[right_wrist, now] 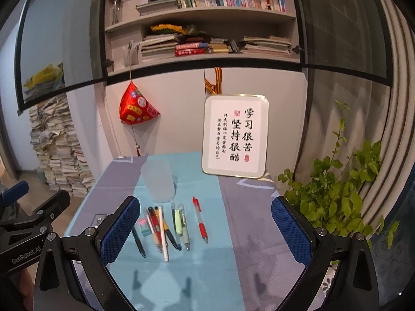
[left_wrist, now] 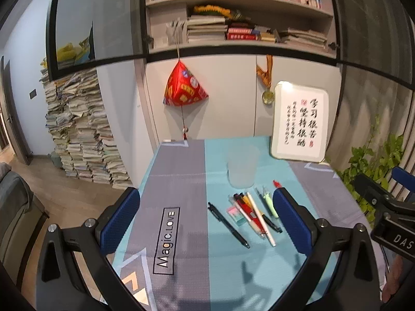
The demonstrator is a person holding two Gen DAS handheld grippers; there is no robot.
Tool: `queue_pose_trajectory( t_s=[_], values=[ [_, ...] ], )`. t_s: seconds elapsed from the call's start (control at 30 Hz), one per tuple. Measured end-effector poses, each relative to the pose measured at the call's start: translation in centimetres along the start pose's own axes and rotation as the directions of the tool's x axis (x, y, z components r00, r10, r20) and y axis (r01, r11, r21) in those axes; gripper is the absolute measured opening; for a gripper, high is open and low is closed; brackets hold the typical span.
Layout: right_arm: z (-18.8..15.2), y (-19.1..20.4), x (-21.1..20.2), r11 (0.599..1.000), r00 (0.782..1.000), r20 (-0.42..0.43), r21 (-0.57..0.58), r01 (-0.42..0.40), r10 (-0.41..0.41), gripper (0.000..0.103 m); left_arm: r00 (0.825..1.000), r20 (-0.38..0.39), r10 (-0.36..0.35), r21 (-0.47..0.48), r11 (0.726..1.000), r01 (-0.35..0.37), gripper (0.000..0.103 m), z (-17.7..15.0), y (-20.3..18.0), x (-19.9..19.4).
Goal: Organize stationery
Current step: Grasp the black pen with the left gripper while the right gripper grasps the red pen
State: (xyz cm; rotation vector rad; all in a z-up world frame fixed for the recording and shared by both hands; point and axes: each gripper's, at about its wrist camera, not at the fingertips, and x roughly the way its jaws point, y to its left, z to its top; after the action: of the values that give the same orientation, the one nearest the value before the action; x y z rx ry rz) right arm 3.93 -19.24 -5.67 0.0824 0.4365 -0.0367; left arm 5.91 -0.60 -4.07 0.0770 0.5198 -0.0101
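Observation:
Several pens lie side by side on the teal strip of the tablecloth: a black pen [left_wrist: 228, 225] [right_wrist: 138, 241], a white pen [left_wrist: 260, 219] [right_wrist: 163, 233], a green pen [right_wrist: 179, 223] and a red pen [right_wrist: 200, 219]. A pink-and-teal eraser [left_wrist: 236, 214] [right_wrist: 144, 226] lies among them. A frosted plastic cup [left_wrist: 242, 165] [right_wrist: 158, 180] stands upright just behind the pens. My left gripper [left_wrist: 207, 223] is open and empty, held above the table before the pens. My right gripper [right_wrist: 207, 229] is open and empty, with the pens between its fingers in view.
A framed calligraphy sign [left_wrist: 299, 121] [right_wrist: 234, 134] leans at the table's back right. A green plant [right_wrist: 337, 194] stands off the right edge. A red hanging ornament [left_wrist: 184, 86] and bookshelves are behind. Stacks of books [left_wrist: 77, 134] stand on the floor at left.

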Motion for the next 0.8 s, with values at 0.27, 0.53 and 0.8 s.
queue_pose_trajectory(
  t_s=[0.27,0.53,0.8],
  values=[
    [-1.9,-1.2,5.6,0.999,0.987,-0.157,-0.001,-0.042,0.041,0.058,0.986,-0.160,0.046,-0.002,0.999,-0.047,0.101,-2.3,0.5,6.0],
    [-4.7,-1.7,12.8,0.994,0.939,-0.327,0.001,-0.110,0.104,0.040,0.944,-0.328,0.009,0.014,1.000,-0.004,0.090,-4.8,-0.2,11.3],
    [-5.9,-0.9,17.3,0.988,0.904,-0.406,-0.013,-0.152,0.134,0.040,0.904,-0.427,-0.010,0.008,1.000,0.015,0.079,-5.6,-0.6,15.4]
  ],
)
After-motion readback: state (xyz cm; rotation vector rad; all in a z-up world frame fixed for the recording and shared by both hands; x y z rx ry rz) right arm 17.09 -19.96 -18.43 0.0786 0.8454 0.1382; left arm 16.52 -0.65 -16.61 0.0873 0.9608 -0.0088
